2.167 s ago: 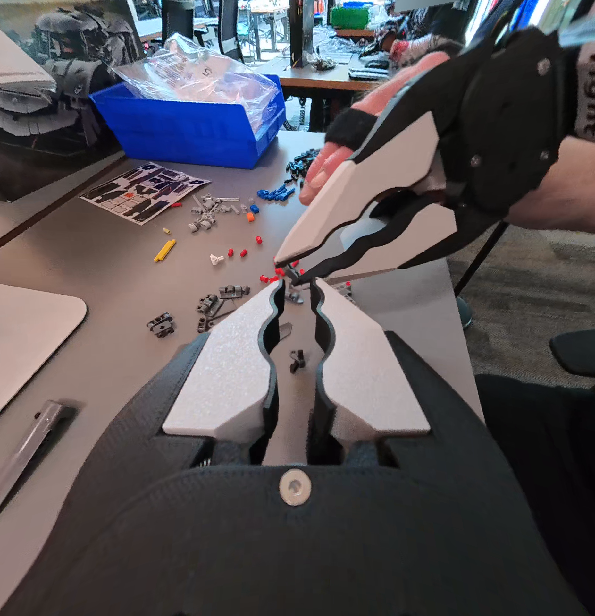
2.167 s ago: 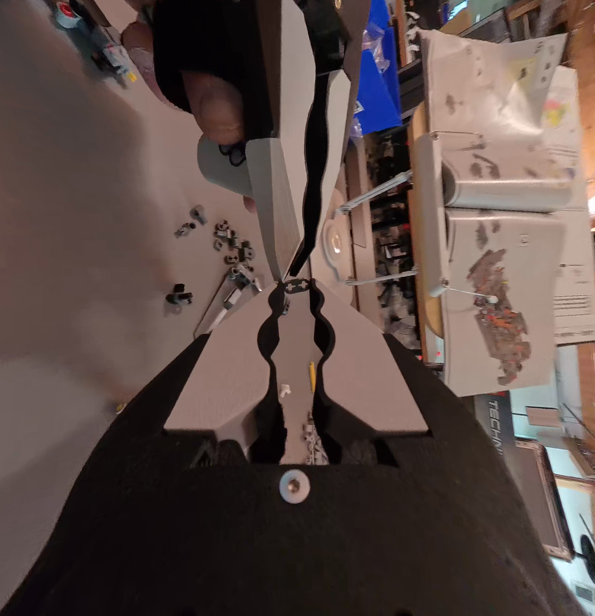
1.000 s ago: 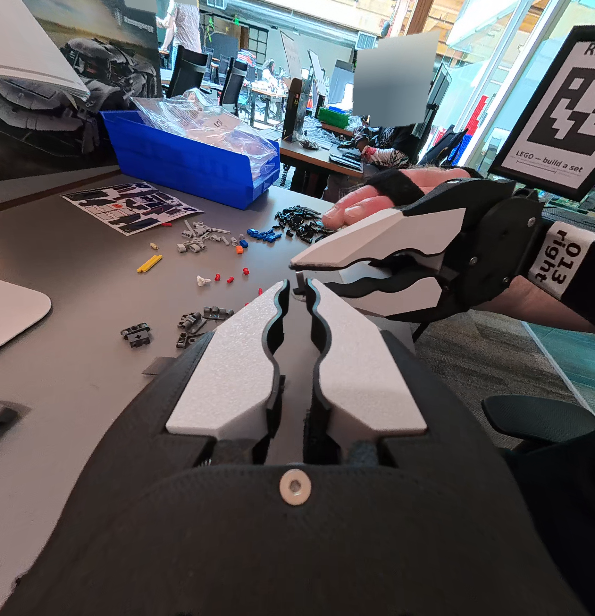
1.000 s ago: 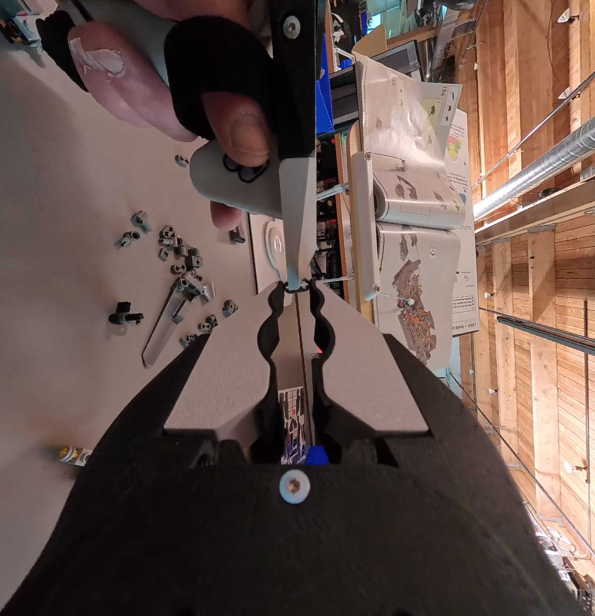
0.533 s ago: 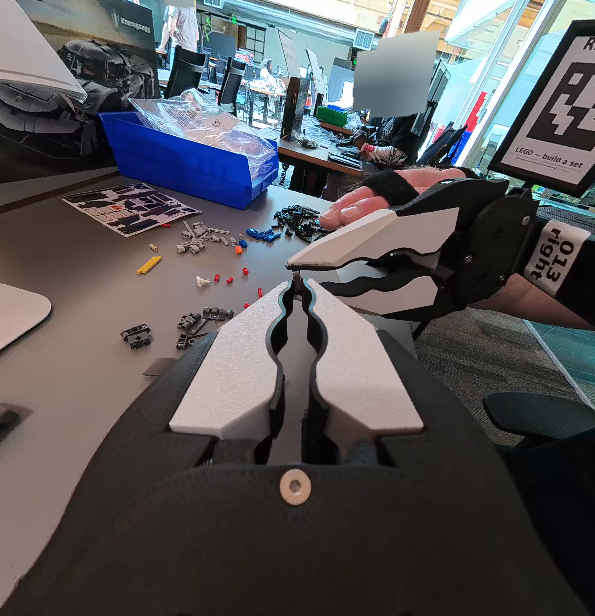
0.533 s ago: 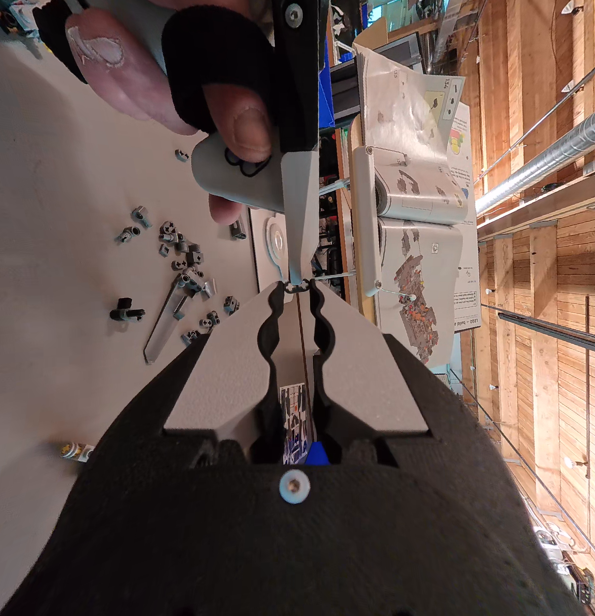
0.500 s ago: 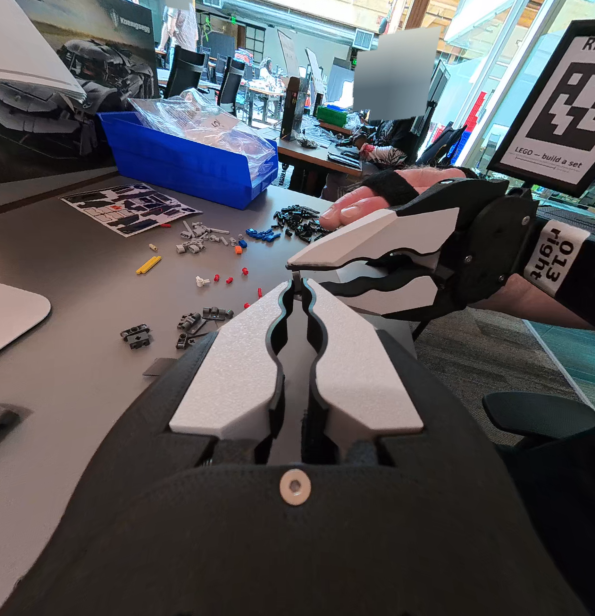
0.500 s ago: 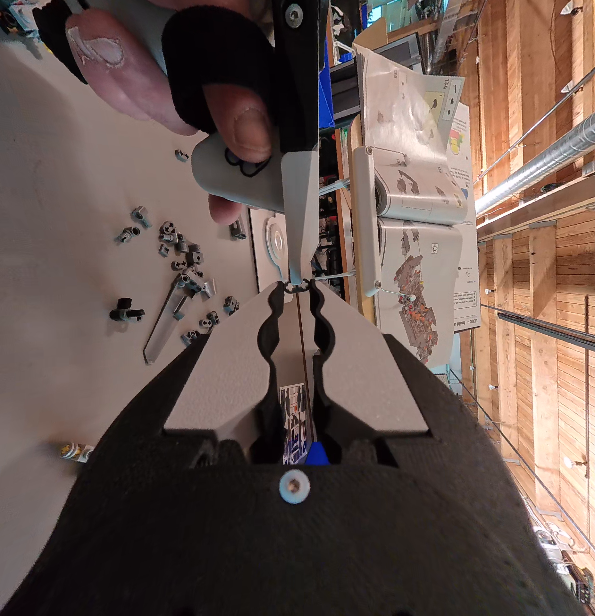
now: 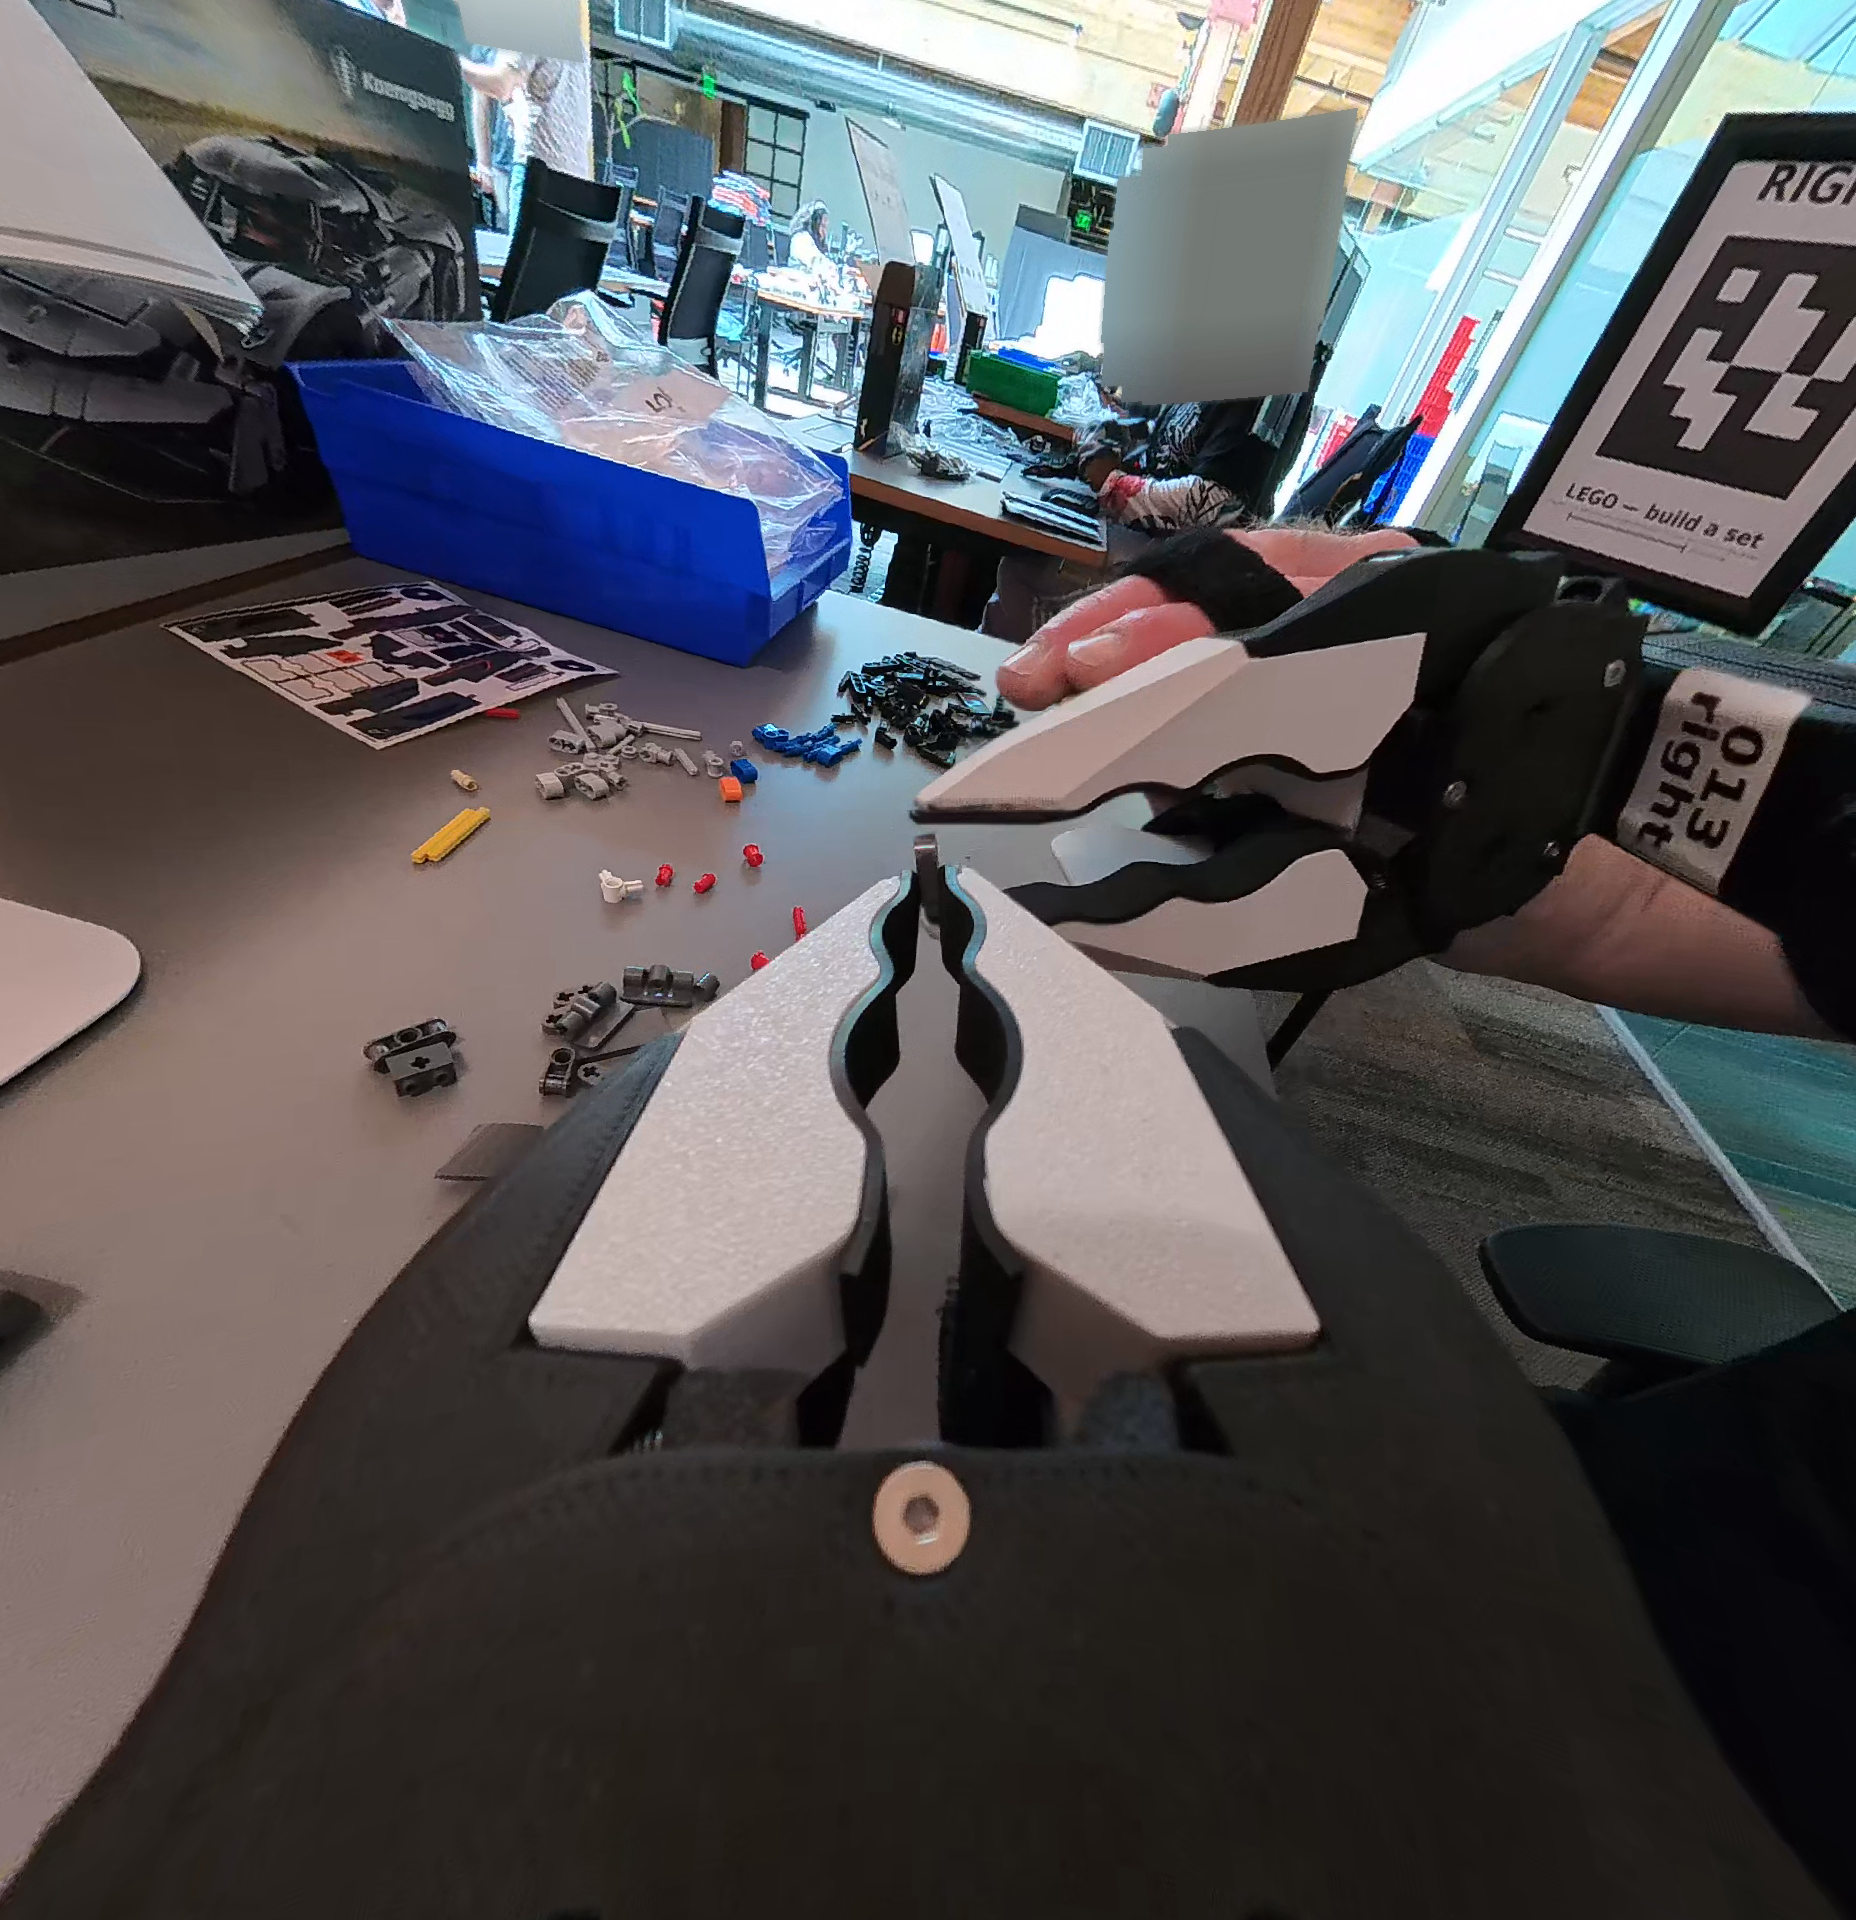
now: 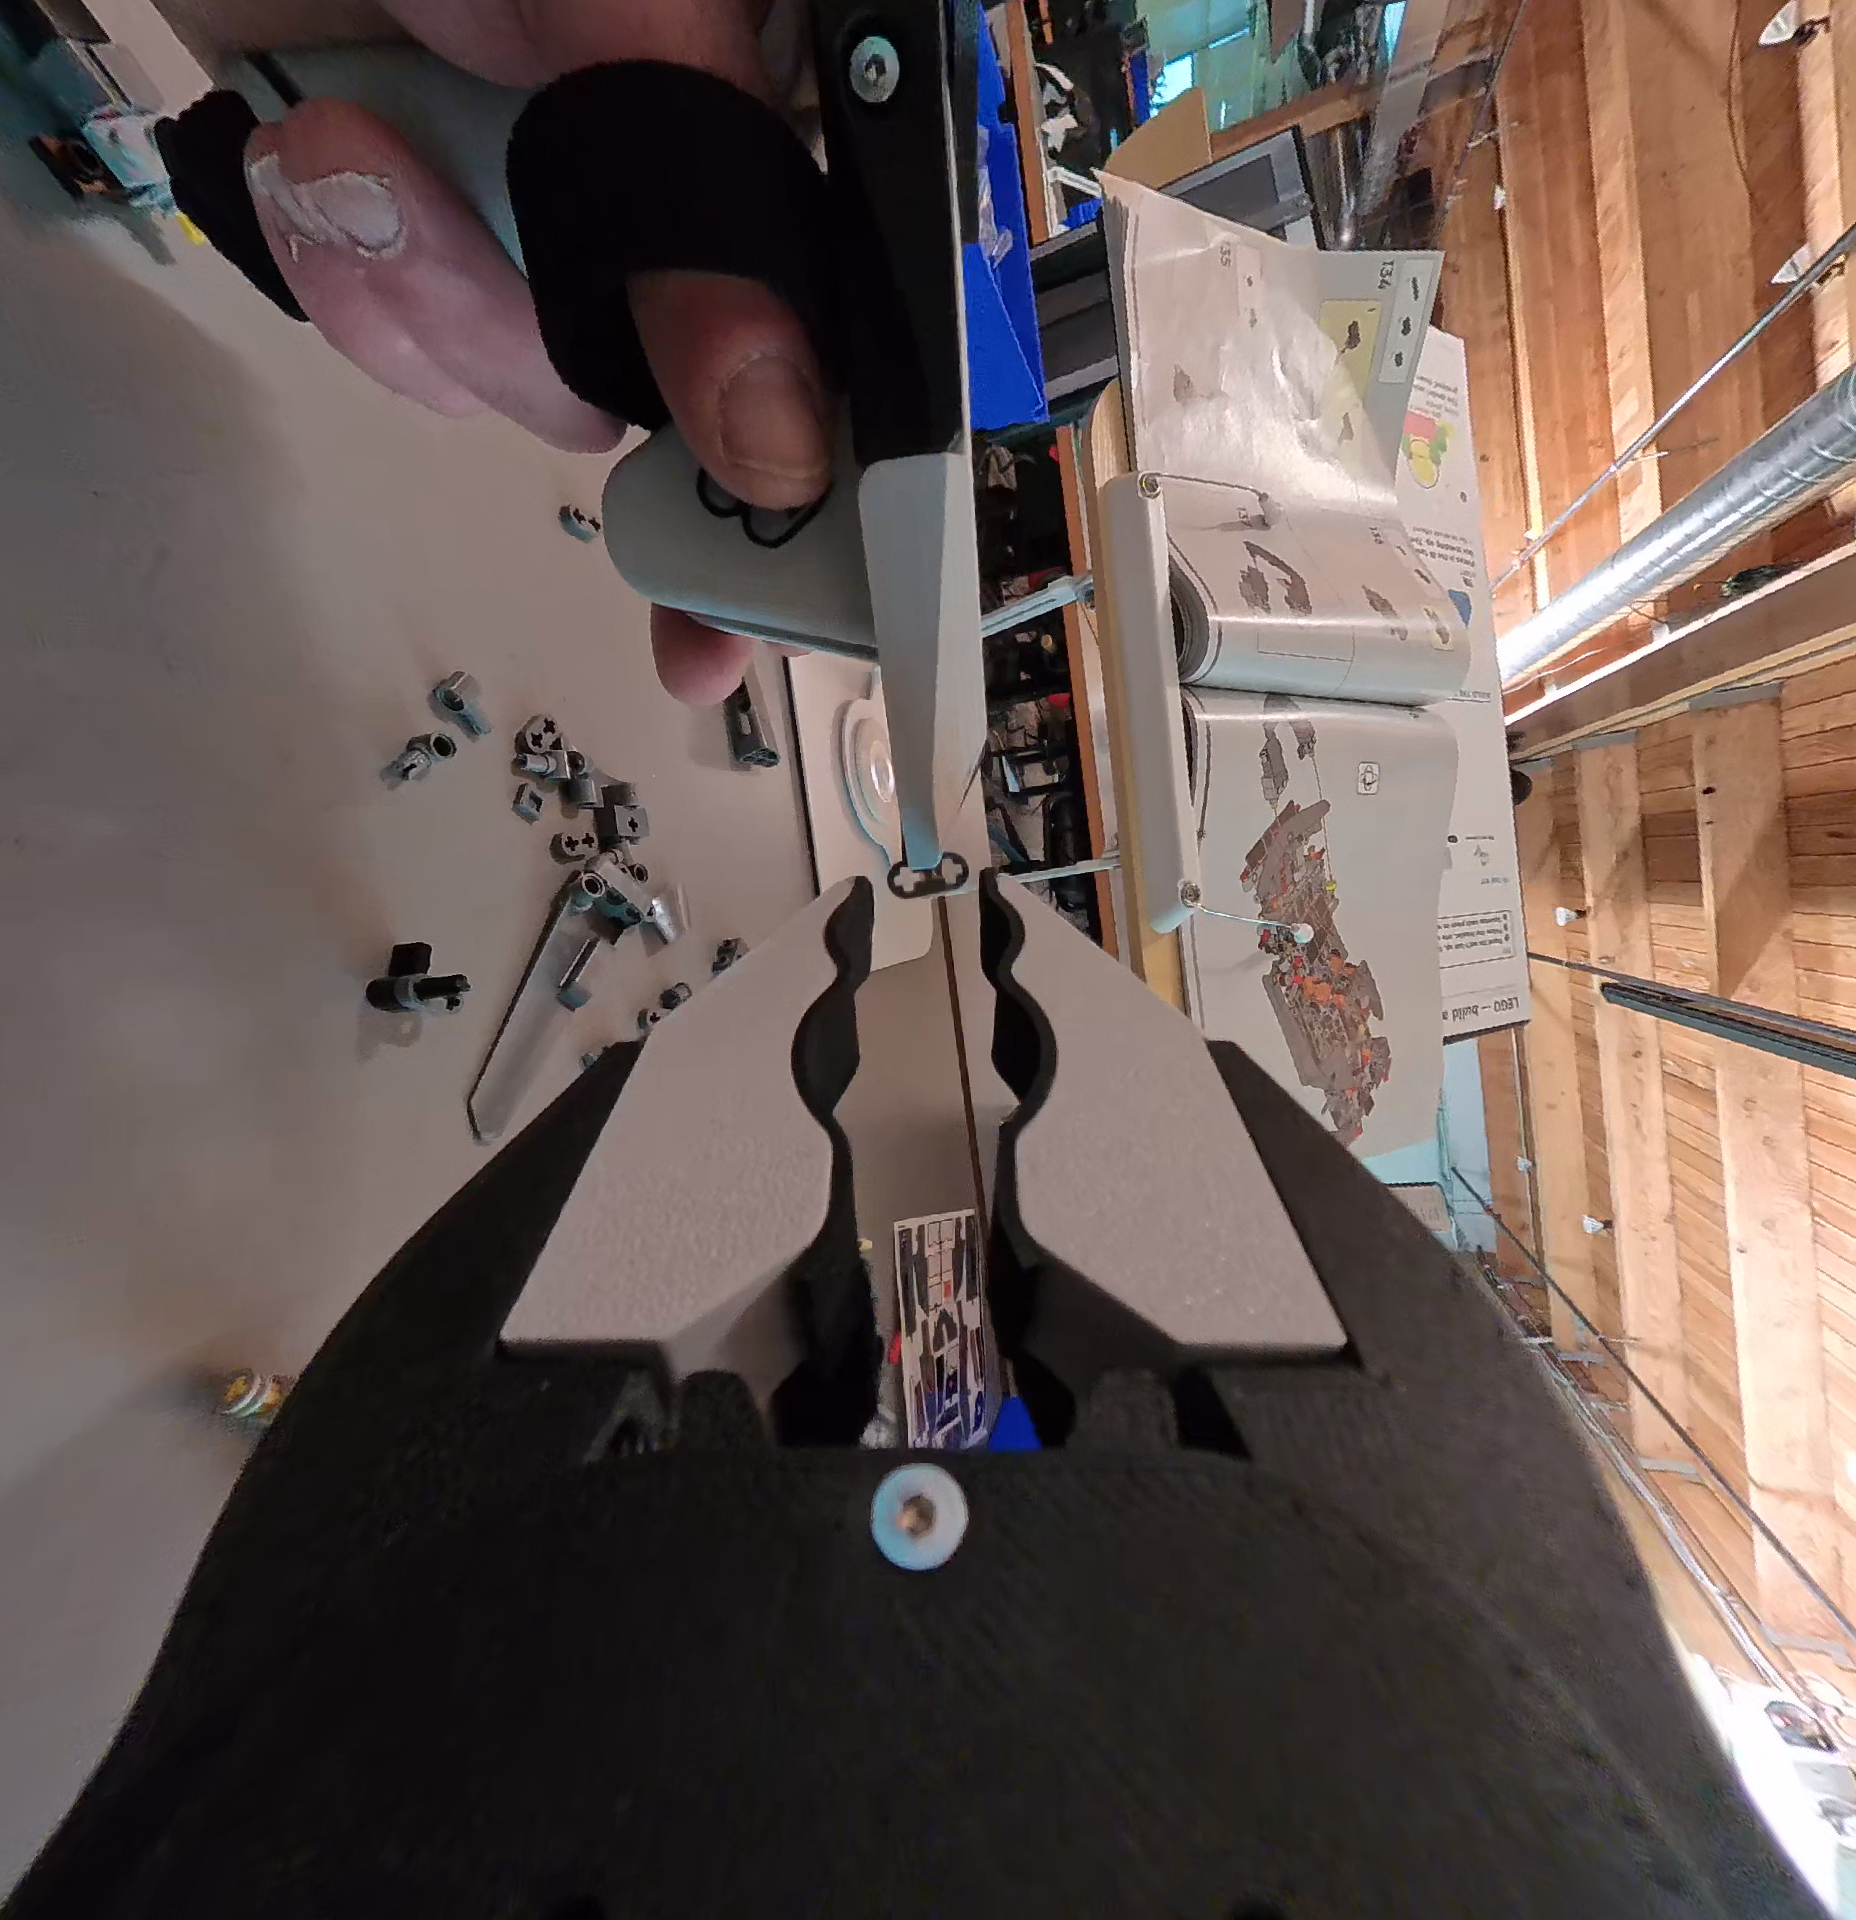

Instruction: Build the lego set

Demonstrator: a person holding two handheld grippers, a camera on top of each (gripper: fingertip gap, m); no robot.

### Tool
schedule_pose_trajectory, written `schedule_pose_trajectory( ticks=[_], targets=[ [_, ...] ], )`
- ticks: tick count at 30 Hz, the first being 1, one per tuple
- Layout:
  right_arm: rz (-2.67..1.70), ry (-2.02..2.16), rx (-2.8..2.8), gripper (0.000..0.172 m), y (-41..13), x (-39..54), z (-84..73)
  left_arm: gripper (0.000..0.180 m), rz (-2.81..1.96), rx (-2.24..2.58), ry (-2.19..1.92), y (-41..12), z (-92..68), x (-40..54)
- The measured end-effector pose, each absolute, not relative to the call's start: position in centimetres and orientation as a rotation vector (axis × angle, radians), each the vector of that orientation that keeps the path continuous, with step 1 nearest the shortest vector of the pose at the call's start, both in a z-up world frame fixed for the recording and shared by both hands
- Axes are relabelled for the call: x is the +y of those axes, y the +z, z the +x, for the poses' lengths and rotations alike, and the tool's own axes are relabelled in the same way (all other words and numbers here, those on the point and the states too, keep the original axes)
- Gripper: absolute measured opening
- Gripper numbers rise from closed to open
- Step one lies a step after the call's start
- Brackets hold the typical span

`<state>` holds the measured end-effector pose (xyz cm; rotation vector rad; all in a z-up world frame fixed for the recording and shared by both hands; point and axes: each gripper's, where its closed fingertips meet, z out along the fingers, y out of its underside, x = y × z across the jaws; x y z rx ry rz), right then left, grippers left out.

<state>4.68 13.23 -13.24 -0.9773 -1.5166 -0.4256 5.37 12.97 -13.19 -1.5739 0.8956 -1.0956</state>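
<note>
My left gripper [image 9: 929, 896] is now clamped on a small dark grey two-hole connector piece [image 9: 925, 860], which stands upright out of the fingertips at mid-frame, lifted clear of the table [image 9: 228, 1195]. A moment ago the right gripper [image 10: 926, 894] was pinching that same piece. Its fingers have since spread and now sit just either side of it with thin gaps, so the left alone carries it. Farther out, red pins [image 9: 704, 883], a yellow axle [image 9: 449, 836] and grey, blue and black parts lie loose on the table beside a sticker sheet [image 9: 384, 660]. At upper left, the blue bin [image 9: 550, 525] holds only crumpled clear plastic bags [image 9: 612, 405], as far as I can see.
</note>
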Motion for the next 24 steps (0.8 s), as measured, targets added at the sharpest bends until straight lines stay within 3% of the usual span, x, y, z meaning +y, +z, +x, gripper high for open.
schedule_pose_trajectory(
  ticks=[21,24],
  targets=[
    [-0.992,-0.356,-1.542,0.012,-13.57,12.47,5.03,0.002,-1.588,0.938,-1.191,-13.57,5.9,12.07],
    [-1.05,-0.302,-1.554,0.012,-13.84,12.62,5.27,0.013,-1.597,0.955,-1.129,-13.41,5.54,12.15]
  ],
)
